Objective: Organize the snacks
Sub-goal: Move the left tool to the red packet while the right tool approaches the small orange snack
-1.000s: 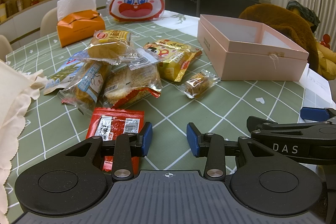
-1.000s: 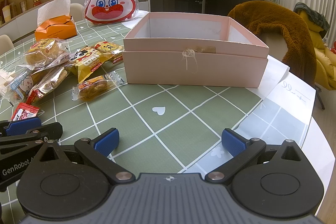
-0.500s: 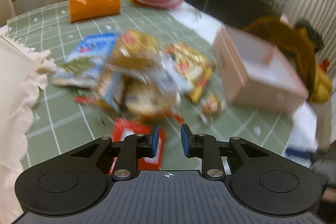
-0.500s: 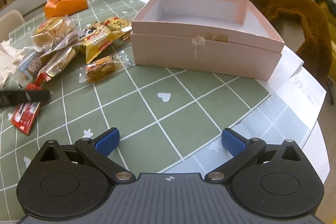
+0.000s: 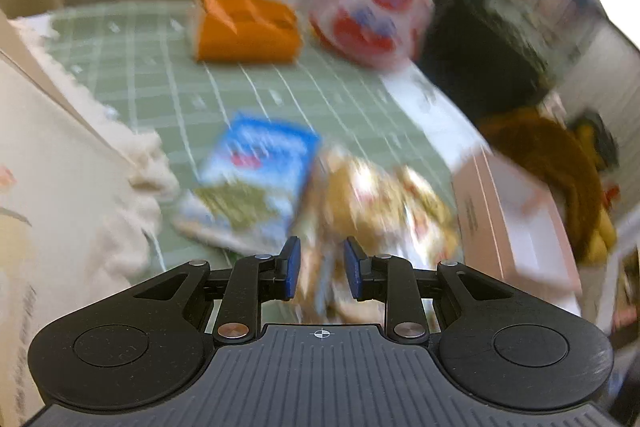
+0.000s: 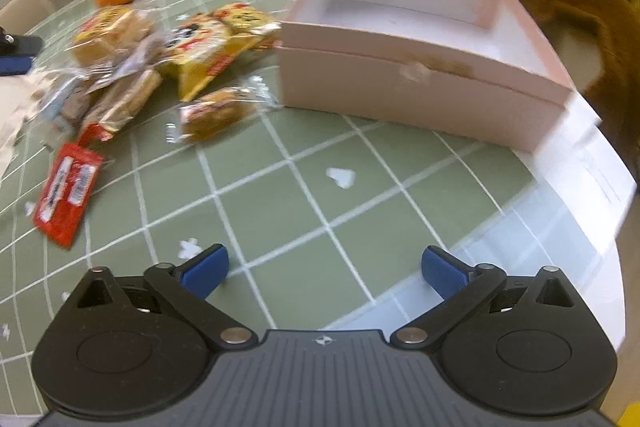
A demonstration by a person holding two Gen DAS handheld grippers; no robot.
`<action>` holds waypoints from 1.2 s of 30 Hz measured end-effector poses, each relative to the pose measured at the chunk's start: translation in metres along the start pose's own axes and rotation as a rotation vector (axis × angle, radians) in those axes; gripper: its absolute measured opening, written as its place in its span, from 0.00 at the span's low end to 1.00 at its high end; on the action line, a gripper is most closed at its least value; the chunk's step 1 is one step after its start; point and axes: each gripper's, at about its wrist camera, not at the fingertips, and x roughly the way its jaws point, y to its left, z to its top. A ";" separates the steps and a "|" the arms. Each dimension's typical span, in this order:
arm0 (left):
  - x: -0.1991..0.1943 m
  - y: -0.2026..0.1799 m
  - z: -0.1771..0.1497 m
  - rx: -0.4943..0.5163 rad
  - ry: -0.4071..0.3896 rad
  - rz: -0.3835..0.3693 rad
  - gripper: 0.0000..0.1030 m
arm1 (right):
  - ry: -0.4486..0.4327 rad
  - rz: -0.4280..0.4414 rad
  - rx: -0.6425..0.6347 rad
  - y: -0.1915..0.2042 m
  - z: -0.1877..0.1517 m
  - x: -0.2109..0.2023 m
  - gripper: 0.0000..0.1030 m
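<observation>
Since a second ago our left gripper (image 5: 319,269) has swung from low over the red packet (image 6: 66,193) up and over the snack pile (image 5: 372,203), and its fingers have drawn closer together, leaving only a narrow gap. Our right gripper (image 6: 324,269) has lifted and tipped down over bare bench (image 6: 304,227), its fingers spread wide with nothing between them.

We judge the task barely begun. The pink box (image 6: 420,83) stands open and empty, and every snack we can see lies outside it on the bench: the pile of wrapped cakes (image 6: 116,67), the yellow bag (image 6: 208,55) touching the box's left wall, one small wrapped cake (image 6: 216,111) just beside the box front, and the red packet apart from the rest, nearer us.

In the left view the pile sits right ahead of the fingertips, with a blurred wrapper showing in the gap; we cannot tell whether the pads touch it. A blue packet (image 5: 260,179) lies just left of the pile. From the right gripper, the box is ahead and slightly right, and the snacks well off to the left.
</observation>
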 end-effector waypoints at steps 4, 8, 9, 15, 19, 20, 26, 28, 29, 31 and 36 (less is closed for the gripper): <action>0.014 -0.011 -0.031 0.103 0.135 -0.022 0.28 | -0.054 -0.017 0.035 0.004 0.005 -0.004 0.95; 0.019 -0.016 -0.055 0.134 0.176 0.043 0.29 | -0.082 -0.003 -0.012 0.012 0.006 -0.008 0.95; 0.020 -0.017 -0.058 0.136 0.180 0.032 0.29 | -0.083 0.008 -0.018 0.014 0.006 -0.010 0.95; 0.022 -0.030 -0.064 0.185 0.181 0.018 0.38 | -0.065 0.046 0.007 0.008 0.003 -0.010 0.95; 0.010 -0.040 -0.065 0.206 0.152 0.031 0.38 | -0.093 0.045 0.019 0.006 0.007 -0.014 0.95; 0.010 -0.043 -0.064 0.204 0.155 0.031 0.38 | -0.097 0.048 0.028 0.007 0.011 -0.013 0.95; 0.013 -0.034 -0.068 0.136 0.158 0.043 0.38 | -0.095 0.113 0.198 0.025 0.055 0.011 0.81; 0.010 -0.028 -0.067 0.100 0.143 0.045 0.38 | -0.072 0.134 0.247 0.030 0.063 0.025 0.72; 0.009 -0.025 -0.067 0.085 0.135 0.048 0.38 | -0.059 0.129 0.243 0.034 0.066 0.030 0.53; 0.009 -0.019 -0.065 0.057 0.120 0.056 0.38 | -0.058 0.128 0.193 0.042 0.065 0.031 0.40; 0.021 -0.014 -0.065 0.028 0.140 0.032 0.38 | -0.043 0.103 0.065 0.043 0.043 0.014 0.27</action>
